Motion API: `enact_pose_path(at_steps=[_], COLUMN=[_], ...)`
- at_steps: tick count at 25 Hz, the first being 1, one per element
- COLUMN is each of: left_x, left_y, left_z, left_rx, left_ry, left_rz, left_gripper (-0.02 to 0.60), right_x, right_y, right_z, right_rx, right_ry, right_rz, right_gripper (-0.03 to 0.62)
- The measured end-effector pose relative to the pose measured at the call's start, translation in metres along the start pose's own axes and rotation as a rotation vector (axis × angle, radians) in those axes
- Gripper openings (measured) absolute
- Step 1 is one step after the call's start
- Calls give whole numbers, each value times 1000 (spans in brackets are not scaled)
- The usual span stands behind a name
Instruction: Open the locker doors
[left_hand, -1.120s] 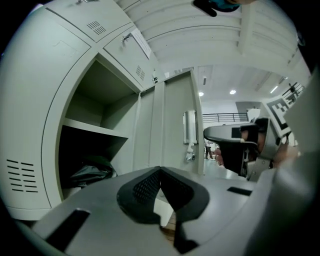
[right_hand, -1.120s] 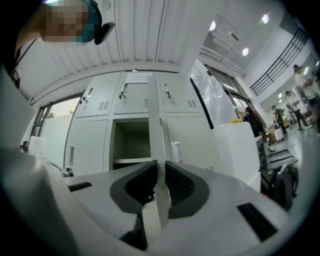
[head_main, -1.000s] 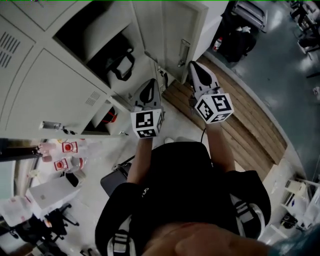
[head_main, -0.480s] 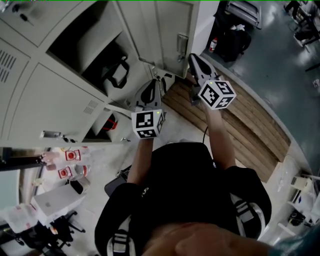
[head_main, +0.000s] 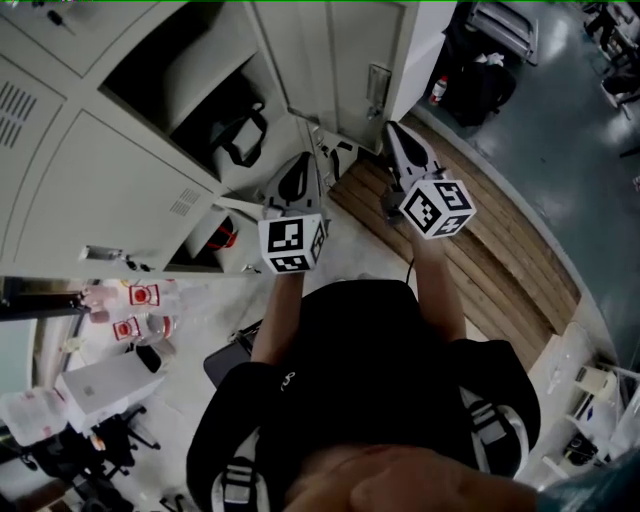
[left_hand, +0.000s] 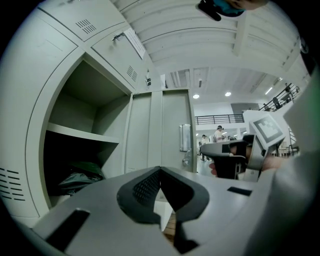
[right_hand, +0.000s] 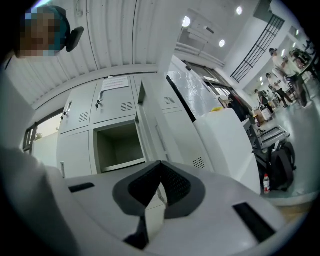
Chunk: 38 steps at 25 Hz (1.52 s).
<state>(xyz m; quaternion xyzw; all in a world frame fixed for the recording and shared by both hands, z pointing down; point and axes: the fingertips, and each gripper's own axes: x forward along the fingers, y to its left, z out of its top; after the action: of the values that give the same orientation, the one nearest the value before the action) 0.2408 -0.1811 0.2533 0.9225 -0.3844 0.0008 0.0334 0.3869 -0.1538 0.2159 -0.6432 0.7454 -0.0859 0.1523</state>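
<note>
**Grey hall floor, pale lockers, one door swung wide**

Swung fully out at the top centre of the head view: tall locker door, metal latch on its face. Just left of it, open compartment with a shelf across it and a dark bag with a loop handle lying under the shelf. Lower down in the same locker bank, another dark opening with something red and black inside, too small to name.

Right claw pressed together, nothing between its pads, tip just below the latch. Touching the door or not: cannot tell. Marker cube facing up behind it.

Left claw likewise closed and empty, held level, aimed at the strip between open compartment and door, apart from both. Just beside the right claw, a little lower in the picture.

Wooden planking along the foot of the lockers on the right, curving against the grey floor. Black backpack standing near the locker end. Off to the lower left, well apart from the claws, clear bottles with red labels and a white box.
</note>
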Motion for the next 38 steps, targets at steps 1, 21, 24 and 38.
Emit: enact_pose_path(at_steps=[1, 21, 24, 38], left_x=[-2, -121, -139, -160], left_y=[2, 103, 113, 124], left_z=[0, -16, -21, -33], left_rx=[-3, -81, -116, -142], left_ry=[-1, -29, -37, -33], left_rz=[10, 430, 472, 514], left_gripper=[9, 9, 9, 9], right_x=[2, 54, 52, 44], right_y=[6, 162, 187, 206], right_z=[-6, -102, -114, -132], right_rx=[-1, -158, -161, -262], right_ry=[15, 237, 250, 278], right_rz=[15, 409, 468, 499], right_gripper=[17, 17, 17, 17])
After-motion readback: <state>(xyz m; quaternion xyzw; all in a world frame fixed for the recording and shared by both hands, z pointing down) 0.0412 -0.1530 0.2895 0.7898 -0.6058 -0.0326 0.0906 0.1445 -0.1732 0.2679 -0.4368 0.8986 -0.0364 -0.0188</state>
